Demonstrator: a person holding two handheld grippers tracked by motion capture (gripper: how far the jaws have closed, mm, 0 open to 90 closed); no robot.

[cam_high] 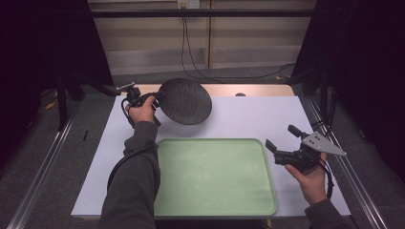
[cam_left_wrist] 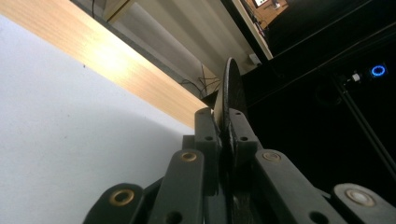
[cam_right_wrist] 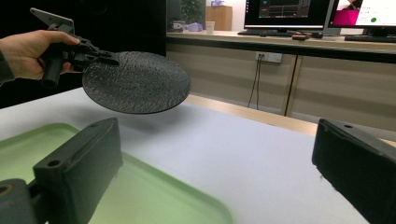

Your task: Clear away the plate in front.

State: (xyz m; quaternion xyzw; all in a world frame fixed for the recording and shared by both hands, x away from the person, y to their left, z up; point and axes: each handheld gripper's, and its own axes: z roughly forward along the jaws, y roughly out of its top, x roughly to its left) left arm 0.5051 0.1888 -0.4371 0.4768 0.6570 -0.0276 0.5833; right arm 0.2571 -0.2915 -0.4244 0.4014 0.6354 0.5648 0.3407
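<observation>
Above the table, left gripper (cam_high: pixel 154 98) clamps the dark plate's (cam_high: pixel 186 101) rim.

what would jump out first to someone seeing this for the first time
The dark textured plate held in the air over the far left of the white table, pinched at its rim by the left gripper. Next, the big pale green tray lying bare at the near middle of the table. The right gripper hangs open to the tray's right, holding nothing.
</observation>
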